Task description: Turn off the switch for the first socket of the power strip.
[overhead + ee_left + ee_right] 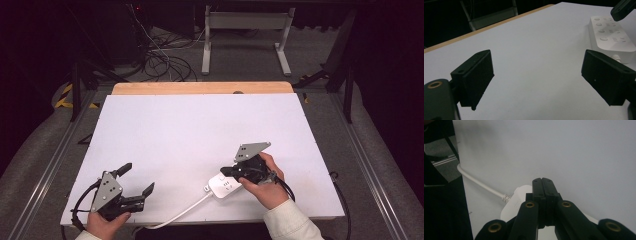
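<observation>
The white power strip lay near the front edge of the white bench, on the person's right side, and its white cable ran off over the front edge. The right gripper was held above the strip, and in the right gripper view its two black jaws were pressed flat against each other with nothing between them. The closed tip stood over the end of the strip where the cable goes in. Whether the tip really touched the strip I could not tell. The left gripper rested low at the left front corner of the bench, well apart from the strip. Its jaws were wide open and held nothing, as the left gripper view showed.

It seemed that the right gripper was going to press something on the strip, perhaps one of its switches. Several things could go wrong from there. The strip was light and lay free on a smooth surface, so a push that was not straight down could make it slide or turn. It was also close to the front edge, and the hanging cable could pull it further that way. The closed tip was narrow, so it could miss the switch and land on the housing beside it. The left gripper was too far away to steady the strip.
</observation>
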### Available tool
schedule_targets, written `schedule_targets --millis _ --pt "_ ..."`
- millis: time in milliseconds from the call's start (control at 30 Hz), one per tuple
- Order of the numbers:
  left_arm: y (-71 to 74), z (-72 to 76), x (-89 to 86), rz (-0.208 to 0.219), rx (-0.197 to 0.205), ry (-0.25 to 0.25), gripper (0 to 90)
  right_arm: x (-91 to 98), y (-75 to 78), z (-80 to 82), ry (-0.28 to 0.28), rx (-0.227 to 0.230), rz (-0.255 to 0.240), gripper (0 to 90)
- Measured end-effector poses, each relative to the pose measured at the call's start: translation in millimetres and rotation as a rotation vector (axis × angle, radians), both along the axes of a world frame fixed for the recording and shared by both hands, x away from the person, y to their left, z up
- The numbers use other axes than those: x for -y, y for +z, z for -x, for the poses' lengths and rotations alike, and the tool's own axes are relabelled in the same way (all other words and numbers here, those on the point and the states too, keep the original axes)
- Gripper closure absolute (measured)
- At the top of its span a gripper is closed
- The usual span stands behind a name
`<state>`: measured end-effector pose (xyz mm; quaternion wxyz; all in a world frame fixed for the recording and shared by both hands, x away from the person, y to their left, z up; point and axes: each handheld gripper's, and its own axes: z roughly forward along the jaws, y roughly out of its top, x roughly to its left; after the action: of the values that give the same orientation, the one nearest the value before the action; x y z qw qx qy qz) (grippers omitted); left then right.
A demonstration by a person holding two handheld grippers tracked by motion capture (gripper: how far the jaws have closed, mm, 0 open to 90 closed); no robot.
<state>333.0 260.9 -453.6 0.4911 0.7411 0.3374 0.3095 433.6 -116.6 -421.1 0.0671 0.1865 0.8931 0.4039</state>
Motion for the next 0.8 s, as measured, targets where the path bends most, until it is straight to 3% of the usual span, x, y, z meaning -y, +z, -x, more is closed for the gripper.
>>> schedule_targets --millis 333,800 --pt "-0.2 -0.1 -0.2 0.000 -0.004 0.000 11.4 -15.5 -8.8 -3.0 -0.011 -0.019 0.110 90.0" --pt "-0.1 -0.7 -0.5 -0.009 -0.001 0.002 11.4 -22.7 -18.9 -7.3 -0.025 -0.037 0.166 90.0"
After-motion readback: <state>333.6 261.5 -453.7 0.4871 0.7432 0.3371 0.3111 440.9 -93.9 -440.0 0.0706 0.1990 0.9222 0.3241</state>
